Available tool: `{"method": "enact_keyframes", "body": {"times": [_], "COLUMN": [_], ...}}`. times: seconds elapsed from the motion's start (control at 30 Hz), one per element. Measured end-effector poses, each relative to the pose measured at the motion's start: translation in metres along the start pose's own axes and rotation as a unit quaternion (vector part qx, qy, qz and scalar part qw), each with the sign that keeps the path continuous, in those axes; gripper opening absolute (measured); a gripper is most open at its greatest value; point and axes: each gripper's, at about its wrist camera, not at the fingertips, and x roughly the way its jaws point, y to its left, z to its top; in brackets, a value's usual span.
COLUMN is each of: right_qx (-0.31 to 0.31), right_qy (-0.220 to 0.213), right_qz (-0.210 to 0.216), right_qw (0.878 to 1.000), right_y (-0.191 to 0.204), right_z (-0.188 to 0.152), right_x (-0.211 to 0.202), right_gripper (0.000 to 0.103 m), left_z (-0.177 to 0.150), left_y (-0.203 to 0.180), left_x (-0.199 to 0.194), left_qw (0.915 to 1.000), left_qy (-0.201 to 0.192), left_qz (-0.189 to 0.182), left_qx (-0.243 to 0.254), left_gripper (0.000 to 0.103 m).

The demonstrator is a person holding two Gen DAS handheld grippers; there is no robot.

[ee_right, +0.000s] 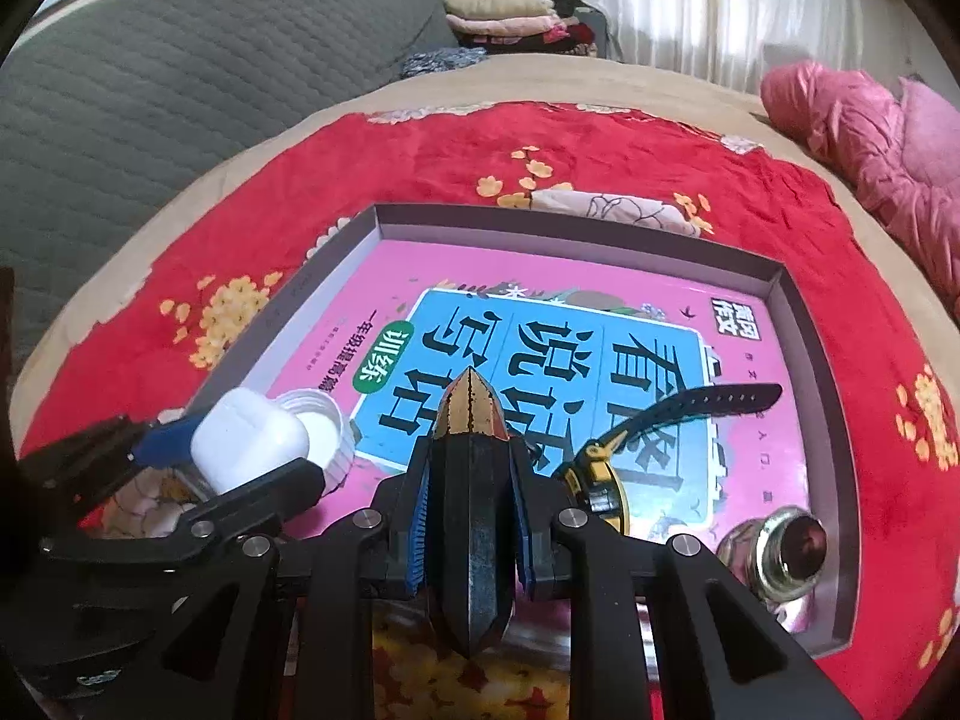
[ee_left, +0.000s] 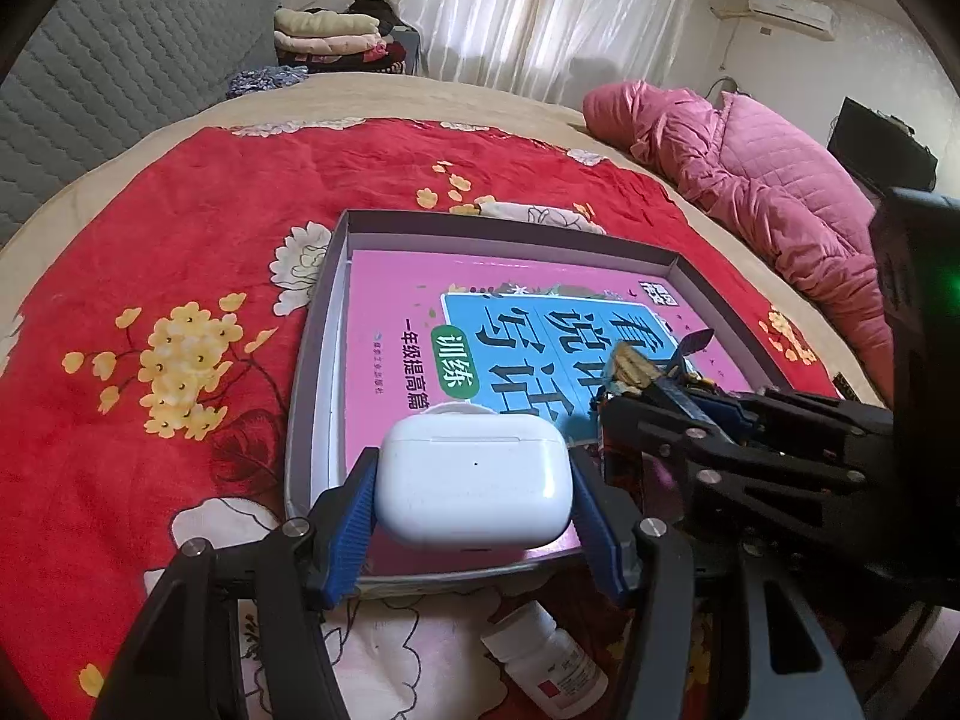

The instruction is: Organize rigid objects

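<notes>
the right gripper (ee_right: 471, 516) is clamped on a dark, pointed object with a gold tip (ee_right: 471, 420), held above the near edge of a shallow grey tray (ee_right: 831, 420). a pink and blue book (ee_right: 540, 324) lies flat inside the tray. on the book rest a watch (ee_right: 606, 468) – strap reaching right – a white cap (ee_right: 327, 426), and a small glass jar (ee_right: 774, 558) on its side. at left, the left gripper (ee_right: 234, 456) pinches a white earbud case (ee_right: 249, 441) just beside the cap.

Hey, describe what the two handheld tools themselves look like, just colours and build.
Both match: the left tool and right tool are matte black angular linkage frames with cut-out openings and round silver bolt heads at the joints. Their fingers carry ribbed blue pads. The right tool's black body, in the left view, shows a green light. No cables or sleeves visible.
</notes>
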Motion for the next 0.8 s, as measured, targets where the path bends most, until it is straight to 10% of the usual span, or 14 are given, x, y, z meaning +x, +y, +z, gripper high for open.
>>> {"method": "enact_keyframes", "body": {"times": [0.8], "right_qx": [0.001], "right_qy": [0.014], "right_qz": [0.003], "right_qw": [1.000], "right_y": [-0.004], "right_z": [-0.011], "right_x": [-0.008], "right_gripper": [0.025], "left_z": [-0.002], "left_y": [-0.008], "left_x": [0.002], "left_qw": [0.9990], "left_qy": [0.018], "left_qz": [0.024], "left_qx": [0.033], "left_gripper": [0.060]}}
